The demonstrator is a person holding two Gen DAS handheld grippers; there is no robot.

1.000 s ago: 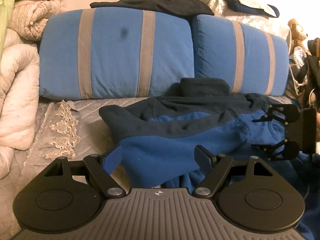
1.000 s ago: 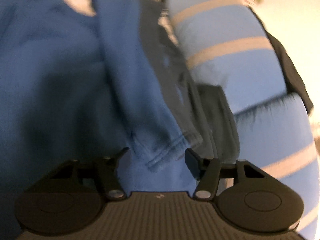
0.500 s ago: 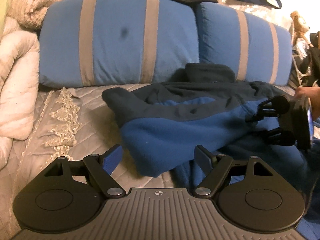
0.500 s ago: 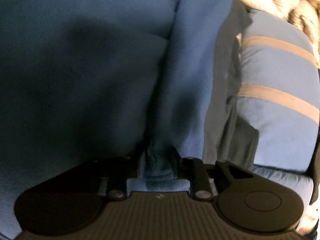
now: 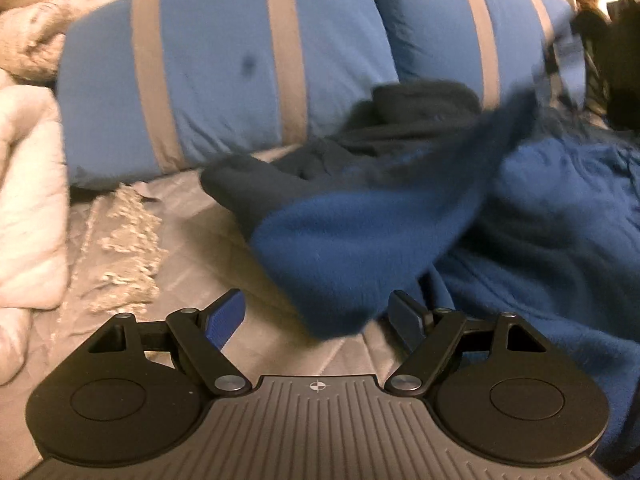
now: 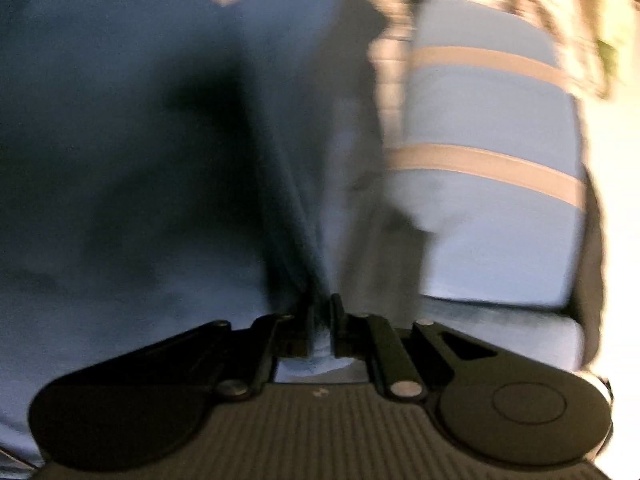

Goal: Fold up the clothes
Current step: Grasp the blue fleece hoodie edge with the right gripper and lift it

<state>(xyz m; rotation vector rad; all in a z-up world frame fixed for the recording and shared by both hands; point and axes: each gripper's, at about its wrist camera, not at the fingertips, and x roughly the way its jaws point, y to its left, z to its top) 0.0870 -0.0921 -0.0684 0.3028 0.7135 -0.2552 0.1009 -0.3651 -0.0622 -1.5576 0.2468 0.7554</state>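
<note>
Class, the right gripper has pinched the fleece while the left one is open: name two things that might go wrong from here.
1. The right gripper pinches only a thin fold of the fleece; it may slip out.
2. The left gripper holds nothing, so the hanging fleece may bunch rather than fold flat.

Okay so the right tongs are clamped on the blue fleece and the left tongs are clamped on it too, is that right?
Not quite. The right tongs are clamped on the blue fleece, but the left wrist view shows the left tongs open: the fleece's lower corner hangs between their fingers without being pinched.
</note>
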